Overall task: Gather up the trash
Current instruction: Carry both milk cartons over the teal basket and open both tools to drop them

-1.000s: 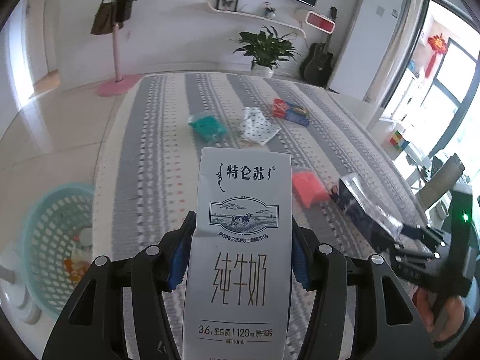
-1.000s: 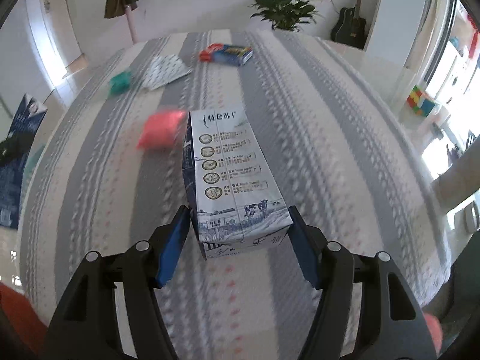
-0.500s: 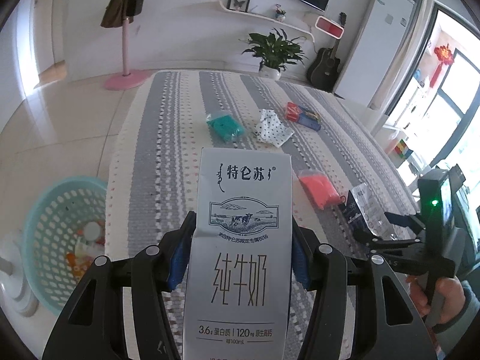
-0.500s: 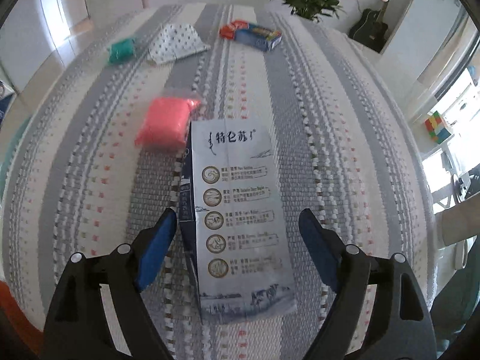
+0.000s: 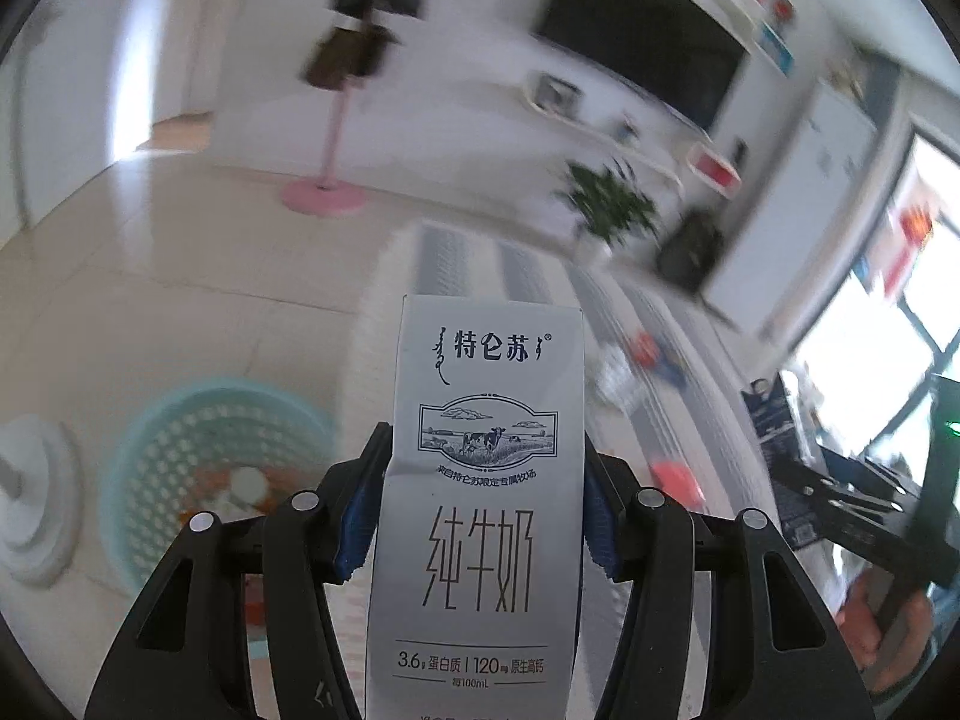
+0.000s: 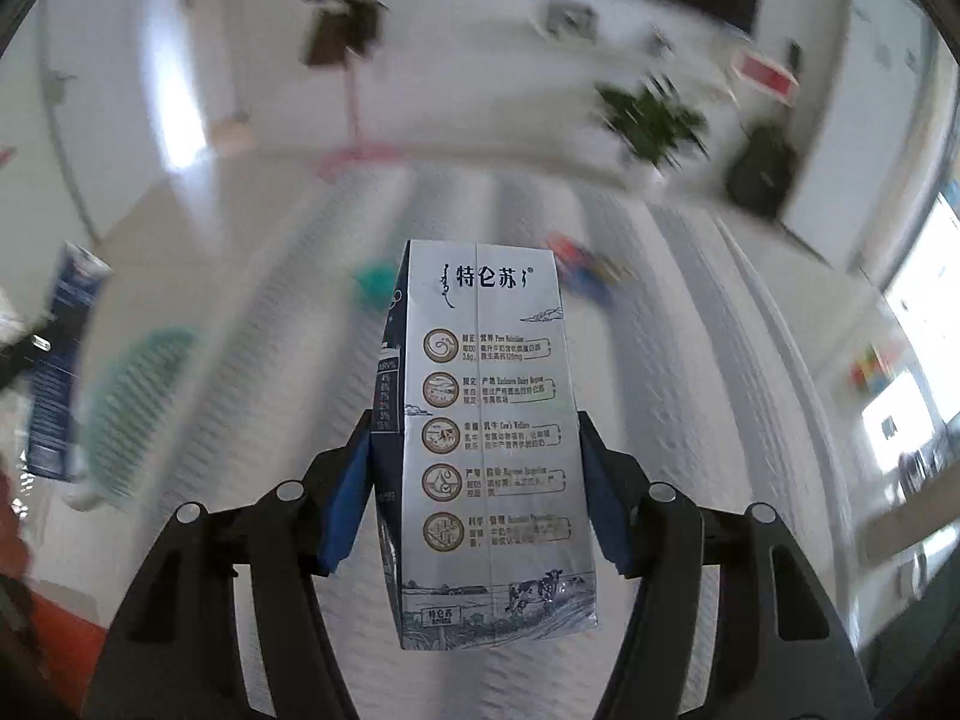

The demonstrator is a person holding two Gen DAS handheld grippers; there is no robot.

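Observation:
My left gripper (image 5: 483,504) is shut on a silver milk carton (image 5: 489,396) and holds it upright in the air. To its lower left on the floor stands the teal basket (image 5: 222,387), with some trash inside. In the right wrist view, a second silver and blue milk carton (image 6: 486,330) is lifted off the striped rug (image 6: 690,360). My right gripper (image 6: 474,438) has this carton between its jaws, which are closing, and both pads press on its sides. The left wrist view catches that gripper (image 5: 840,480) at the far right. The picture is blurred.
On the rug lie a pink packet (image 5: 675,474), a red and blue box (image 6: 582,267), a teal packet (image 6: 375,285) and a white patterned wrapper (image 5: 618,378). A white round base (image 5: 30,516) sits left of the basket. A pink stand (image 5: 324,198) and a plant (image 5: 612,210) are at the back.
The right jaws opened wide around the lying carton, then closed on it and lifted it off the rug. Both hands rose and swung left; the basket now sits closer to the left carton.

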